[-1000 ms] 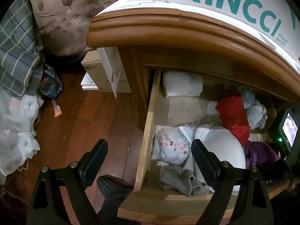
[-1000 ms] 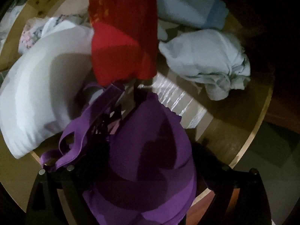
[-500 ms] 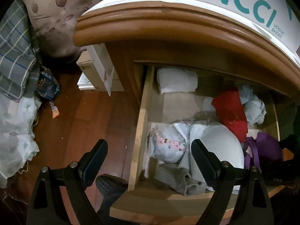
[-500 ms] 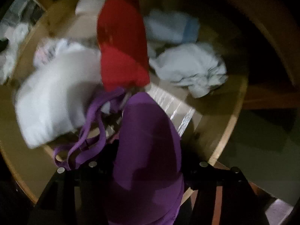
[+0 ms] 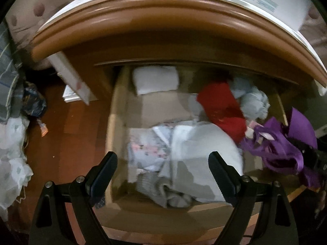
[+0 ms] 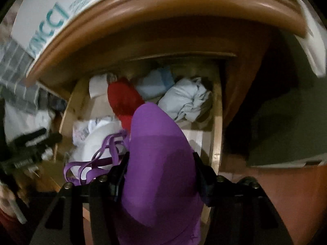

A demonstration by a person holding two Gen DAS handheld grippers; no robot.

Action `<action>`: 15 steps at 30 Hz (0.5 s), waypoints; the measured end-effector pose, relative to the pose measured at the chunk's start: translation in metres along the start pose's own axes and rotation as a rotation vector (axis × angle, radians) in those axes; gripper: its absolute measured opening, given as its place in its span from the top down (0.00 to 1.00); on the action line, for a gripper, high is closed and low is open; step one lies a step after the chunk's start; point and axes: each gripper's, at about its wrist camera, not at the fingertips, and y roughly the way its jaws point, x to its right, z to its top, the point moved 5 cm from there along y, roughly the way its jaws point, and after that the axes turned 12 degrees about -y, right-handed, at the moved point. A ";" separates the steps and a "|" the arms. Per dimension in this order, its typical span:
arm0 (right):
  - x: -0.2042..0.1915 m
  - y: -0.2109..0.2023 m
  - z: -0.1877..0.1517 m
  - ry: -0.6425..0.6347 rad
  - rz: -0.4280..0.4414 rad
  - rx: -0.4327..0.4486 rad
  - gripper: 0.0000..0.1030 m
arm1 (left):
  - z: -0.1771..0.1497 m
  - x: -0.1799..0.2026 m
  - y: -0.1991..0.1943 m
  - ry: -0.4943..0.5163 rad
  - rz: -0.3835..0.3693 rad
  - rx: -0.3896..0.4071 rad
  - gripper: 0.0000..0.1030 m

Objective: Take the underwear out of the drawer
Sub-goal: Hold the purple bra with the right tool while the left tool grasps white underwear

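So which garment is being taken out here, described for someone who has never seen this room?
Find the open wooden drawer under the bedside cabinet's rounded top. At its right front corner, the right gripper is clamped on a purple bra with loose straps. It is the only purple thing there, beside a red garment and a white bra lying in the drawer.

Dim indoor light, heavy motion blur, deep shadows at right, strong fisheye curving with black corners.
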 end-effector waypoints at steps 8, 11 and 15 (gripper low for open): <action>0.001 -0.002 -0.014 0.062 0.037 0.070 0.48 | -0.010 0.029 0.020 0.058 -0.025 -0.097 0.14; 0.006 -0.009 -0.018 0.077 0.042 0.075 0.48 | -0.007 0.040 0.030 0.041 -0.019 -0.133 0.13; 0.008 -0.010 -0.017 0.074 0.027 0.089 0.48 | -0.007 0.054 0.046 0.051 -0.005 -0.203 0.10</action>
